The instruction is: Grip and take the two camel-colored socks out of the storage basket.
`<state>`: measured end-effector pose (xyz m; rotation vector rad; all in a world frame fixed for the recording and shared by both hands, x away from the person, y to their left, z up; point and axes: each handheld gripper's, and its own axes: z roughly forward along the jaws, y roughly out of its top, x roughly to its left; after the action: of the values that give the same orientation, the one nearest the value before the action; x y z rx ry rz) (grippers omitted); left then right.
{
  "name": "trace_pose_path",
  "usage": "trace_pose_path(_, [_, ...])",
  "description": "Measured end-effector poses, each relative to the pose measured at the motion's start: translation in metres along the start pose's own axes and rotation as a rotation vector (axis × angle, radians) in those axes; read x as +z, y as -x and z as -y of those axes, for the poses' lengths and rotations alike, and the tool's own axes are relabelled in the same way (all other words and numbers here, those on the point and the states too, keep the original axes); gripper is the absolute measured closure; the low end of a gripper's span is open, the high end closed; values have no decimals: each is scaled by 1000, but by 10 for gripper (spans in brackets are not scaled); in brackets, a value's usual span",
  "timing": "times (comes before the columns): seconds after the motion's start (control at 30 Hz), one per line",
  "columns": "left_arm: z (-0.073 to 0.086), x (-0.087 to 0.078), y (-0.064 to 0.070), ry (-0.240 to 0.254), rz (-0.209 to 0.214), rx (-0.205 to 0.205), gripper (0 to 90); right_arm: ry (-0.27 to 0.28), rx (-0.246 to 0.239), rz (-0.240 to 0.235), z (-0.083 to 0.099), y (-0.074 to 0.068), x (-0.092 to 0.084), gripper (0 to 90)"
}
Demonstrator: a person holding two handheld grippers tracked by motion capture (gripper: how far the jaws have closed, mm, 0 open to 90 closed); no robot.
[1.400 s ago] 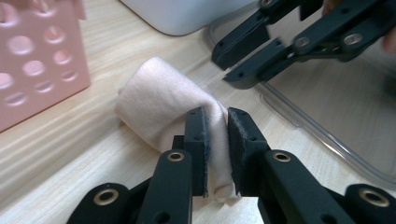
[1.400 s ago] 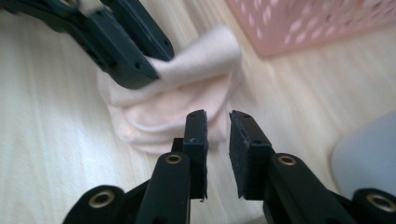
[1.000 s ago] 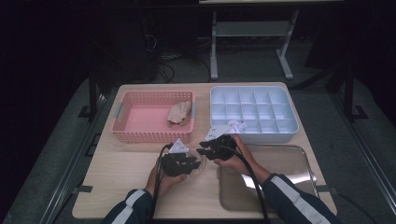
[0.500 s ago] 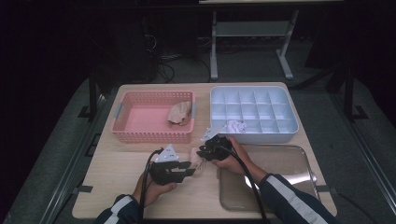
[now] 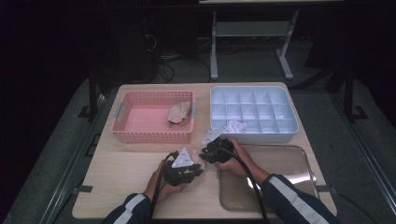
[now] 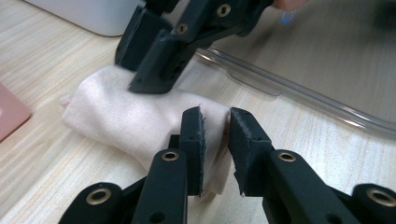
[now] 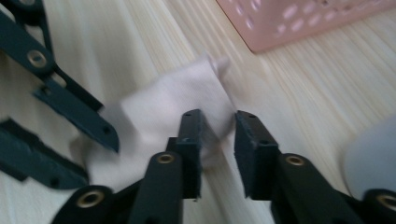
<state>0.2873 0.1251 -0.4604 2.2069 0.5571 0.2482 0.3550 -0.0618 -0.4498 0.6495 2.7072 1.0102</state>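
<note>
Pinching the pale cloth [image 6: 140, 121] with my left gripper [image 6: 215, 140] and right gripper [image 7: 217, 140], jaws narrow; folding looks half done; stowing remains.

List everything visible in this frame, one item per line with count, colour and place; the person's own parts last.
cloth: one, pale cream, lying on the table between the two grippers.
basket: one, pink, far left of the table.
crumpled item: one, tan, inside the basket at its right end.
compartment box: one, pale blue-white, far right of the table.
small piece: one, white, in a near compartment of the box.
tray: one, clear, near right of the table.
table: one, light wood.
left gripper: one, black, jaws either side of a fold of the cloth.
right gripper: one, black, jaws at the cloth's edge.
sleeves: two, dark with white stripes, bottom of the high view.
</note>
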Motion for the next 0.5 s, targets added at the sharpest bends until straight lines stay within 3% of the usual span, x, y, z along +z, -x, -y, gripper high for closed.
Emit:
trace_pose_path(0.07, [1,0,0,8,-4,1,749,-6,25,11,1,2,-2,646])
trace_pose_path(0.13, [2,0,-1,11,3,-7,746,2,45,-10,0,4,-5,647])
trace_pose_path(0.37, [3,-1,-3,12,20,-17,742,119,31,-45,-10,-6,-10,568])
trace_pose_path(0.43, [4,-4,-3,17,37,-41,721,96,31,-69,-10,-7,-3,555])
trace_pose_path(0.5, [6,-11,-3,0,41,-37,686,49,15,-57,-5,-5,7,517])
